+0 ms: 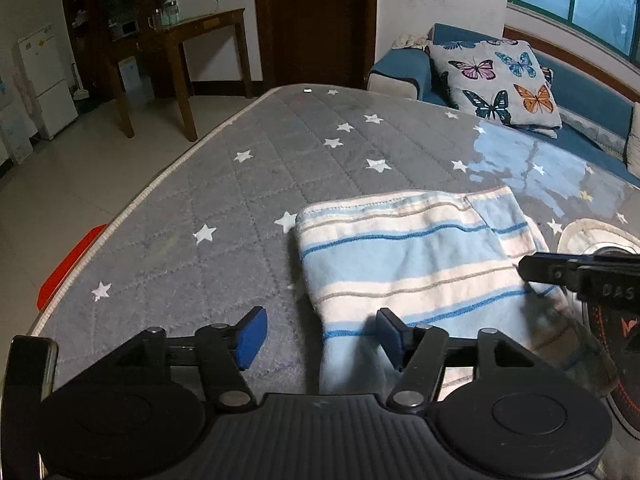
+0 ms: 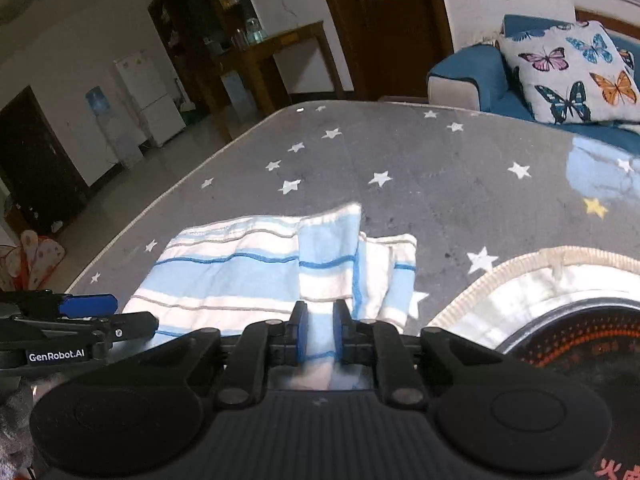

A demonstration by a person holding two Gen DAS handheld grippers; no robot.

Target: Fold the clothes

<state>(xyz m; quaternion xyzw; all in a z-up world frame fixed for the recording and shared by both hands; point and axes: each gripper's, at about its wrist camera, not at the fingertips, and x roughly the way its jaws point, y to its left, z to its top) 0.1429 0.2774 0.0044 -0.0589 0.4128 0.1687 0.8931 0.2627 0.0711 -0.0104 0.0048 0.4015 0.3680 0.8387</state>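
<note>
The striped cloth (image 1: 404,256) lay partly folded at lower centre of the left wrist view, on the star-patterned mat (image 1: 224,184). The left gripper (image 1: 322,338) stood open, its pads clear of the cloth edge. The right gripper (image 2: 320,334) was clamped on a fold of the cloth. Risk: pulling with the right alone could drag the loose left side and skew the fold. The induction cooker (image 2: 580,340) at lower right could snag the cloth.
</note>
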